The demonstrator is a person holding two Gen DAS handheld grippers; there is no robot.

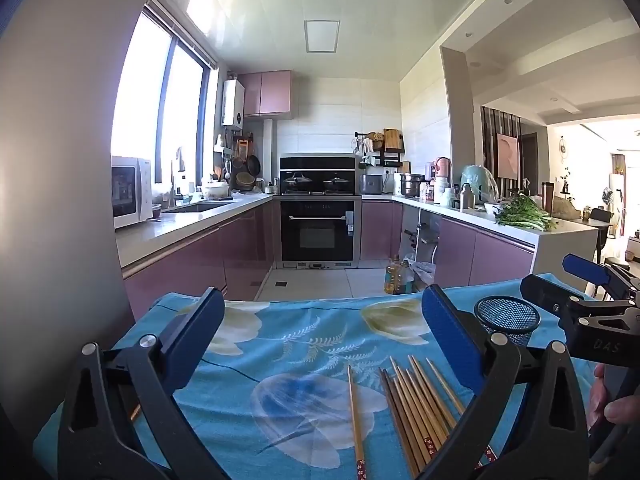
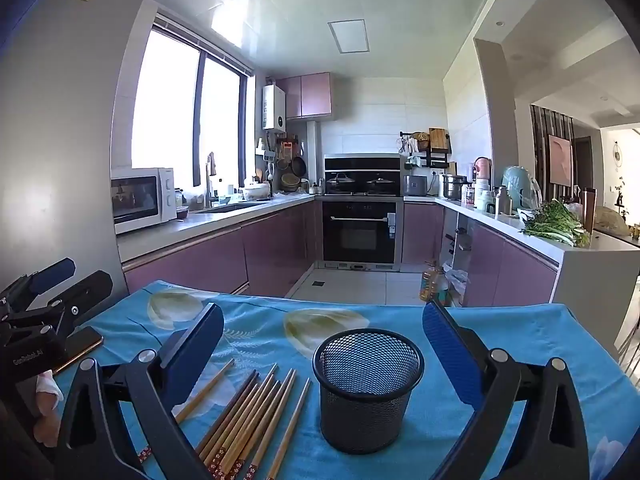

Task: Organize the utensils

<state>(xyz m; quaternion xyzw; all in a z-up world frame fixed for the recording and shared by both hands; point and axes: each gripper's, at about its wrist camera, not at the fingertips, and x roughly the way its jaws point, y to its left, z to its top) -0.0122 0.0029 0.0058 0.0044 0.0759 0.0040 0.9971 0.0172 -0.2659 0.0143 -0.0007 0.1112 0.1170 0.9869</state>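
Bamboo chopsticks (image 2: 248, 420) lie loose on the blue flowered cloth (image 2: 500, 332), and we judge the step in hand to be the first pick: nothing is held yet and the black mesh cup (image 2: 368, 392) looks empty. To do it well, we would take one or two sticks near the middle, pinch across the shaft, then tip them upright before lowering them into the cup, so they do not catch its rim or knock it over.

In the right wrist view the right tongs (image 2: 324, 344) stand wide, gripping nothing; the cup sits in the lower middle between their fingers, with the chopsticks fanned in the lower left, just beside the cup. In the left wrist view the left tongs (image 1: 324, 328) are equally wide and bare; the bundle lies at the lower right, partly under the right-hand finger, one stick apart at lower centre.
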